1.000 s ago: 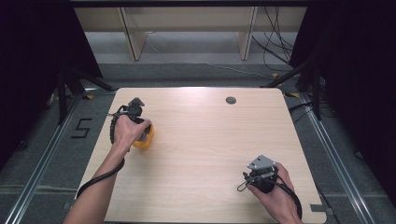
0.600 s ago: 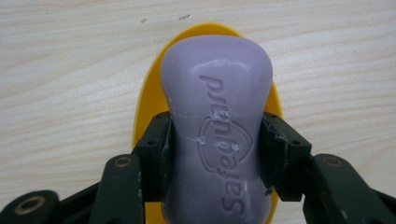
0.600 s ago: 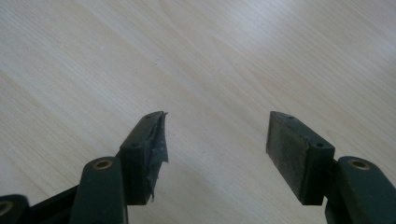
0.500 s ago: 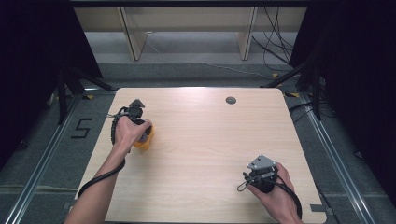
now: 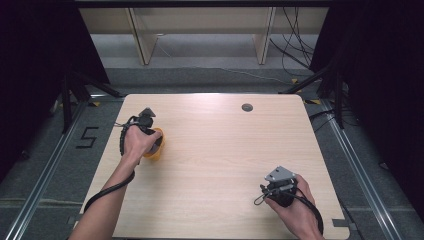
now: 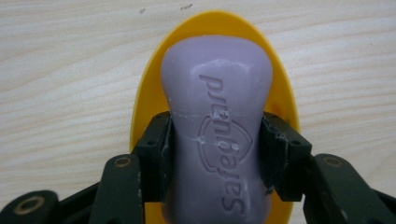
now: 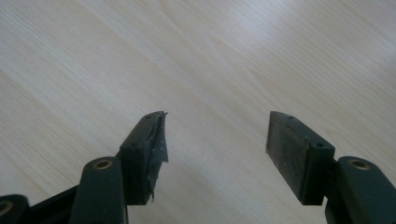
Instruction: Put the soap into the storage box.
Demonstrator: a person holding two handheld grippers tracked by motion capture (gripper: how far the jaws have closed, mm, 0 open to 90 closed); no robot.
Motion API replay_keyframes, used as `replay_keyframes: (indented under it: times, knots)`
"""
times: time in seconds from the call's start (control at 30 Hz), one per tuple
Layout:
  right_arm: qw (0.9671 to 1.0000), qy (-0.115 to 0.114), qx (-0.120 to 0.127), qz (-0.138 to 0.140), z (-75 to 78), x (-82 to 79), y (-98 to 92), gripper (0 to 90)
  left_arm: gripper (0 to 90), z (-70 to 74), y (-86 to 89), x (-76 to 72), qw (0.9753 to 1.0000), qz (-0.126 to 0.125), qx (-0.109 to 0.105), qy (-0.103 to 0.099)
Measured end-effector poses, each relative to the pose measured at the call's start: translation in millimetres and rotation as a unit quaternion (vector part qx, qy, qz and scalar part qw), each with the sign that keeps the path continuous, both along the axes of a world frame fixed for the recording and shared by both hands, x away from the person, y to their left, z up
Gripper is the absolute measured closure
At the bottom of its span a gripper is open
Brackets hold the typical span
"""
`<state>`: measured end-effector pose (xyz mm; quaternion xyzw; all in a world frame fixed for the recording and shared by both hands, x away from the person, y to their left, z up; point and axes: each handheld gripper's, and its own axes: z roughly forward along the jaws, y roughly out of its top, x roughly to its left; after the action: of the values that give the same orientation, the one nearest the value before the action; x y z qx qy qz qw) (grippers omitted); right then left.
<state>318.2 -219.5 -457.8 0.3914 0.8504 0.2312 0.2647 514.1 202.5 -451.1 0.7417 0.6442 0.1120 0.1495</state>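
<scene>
The lilac soap bar [image 6: 217, 126] lies lengthwise in an oval yellow dish [image 6: 142, 100], and its long axis runs the same way as the dish's, straight away from the left tongs [image 6: 215, 154] in the left gripper view, with the embossed lettering running along that axis and reading upside down from this camera. The left tongs are clamped on the bar across its narrowed waist, one black jaw pressed flat against each long side, so the far rounded end of the soap stands out beyond the jaws while the near end is cut off by the bottom edge of the frame. From the high view the dish [image 5: 155, 150] sits on the pale wooden surface [image 5: 220, 150] near its left edge, and the person's left hand [image 5: 136, 141] covers most of it (the soap itself cannot be made out there). The right tongs [image 7: 215, 140] are held well apart from it near the surface's front right corner, jaws spread wide with bare wood between them; the left pad [image 7: 156, 140] carries a ragged strip of dark tape.
</scene>
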Motion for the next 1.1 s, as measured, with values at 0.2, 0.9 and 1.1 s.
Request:
replay_keyframes:
  times: [0.2,0.9,1.1]
  knots:
    - [1.0000,0.001,-0.002,0.000,-0.2,-0.2,0.0,38.1,48.5,-1.4,0.3,0.1,0.9999,-0.007,0.006,0.004]
    - [1.0000,0.000,0.000,-0.002,0.2,-0.5,0.0,37.7,34.7,32.8,10.1,-28.8,0.9947,-0.056,-0.011,-0.086]
    - [1.0000,0.000,0.000,-0.002,0.5,-0.6,0.0,37.7,30.6,38.4,10.2,-44.8,0.9887,-0.091,-0.020,-0.117]
